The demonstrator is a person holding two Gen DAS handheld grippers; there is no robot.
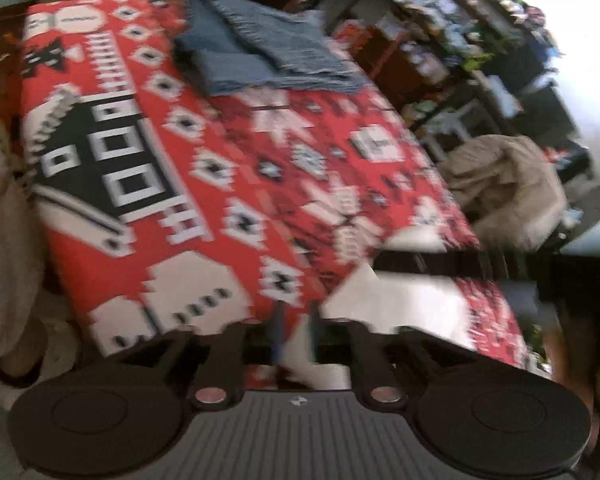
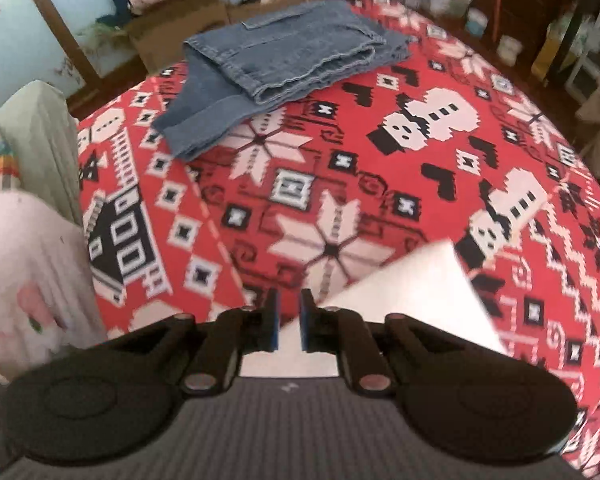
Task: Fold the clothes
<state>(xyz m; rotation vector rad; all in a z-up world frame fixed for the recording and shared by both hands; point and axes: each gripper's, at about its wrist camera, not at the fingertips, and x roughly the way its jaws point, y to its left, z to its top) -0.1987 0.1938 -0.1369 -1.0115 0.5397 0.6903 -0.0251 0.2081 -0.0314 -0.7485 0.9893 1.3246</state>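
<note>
Red woven cloth (image 2: 340,168) with a blocky white-and-black winter pattern — snowmen, snowflakes, a little house — covers the whole work surface, and everything else is placed relative to it. At its far edge lies a folded pair of blue jeans (image 2: 288,56), thick denim with stitched seams and a pocket showing on top; in the right wrist view the long axis of the stack runs from lower left to upper right, with a lower layer sticking out towards the near left. At the near edge of the cloth, a smooth white garment (image 2: 412,300) lies flat, one pointed corner aimed away towards the middle of the pattern. The right gripper (image 2: 290,320) stands over this white fabric, its blue-padded jaws a narrow gap apart; white fabric shows in that gap, though whether the pads pinch it cannot be told. The left gripper (image 1: 294,336) is badly blurred, its jaws also only slightly parted, with white fabric between them; a firm hold cannot be confirmed. Beyond the cloth's right side sit cluttered shelves (image 1: 480,40).
</note>
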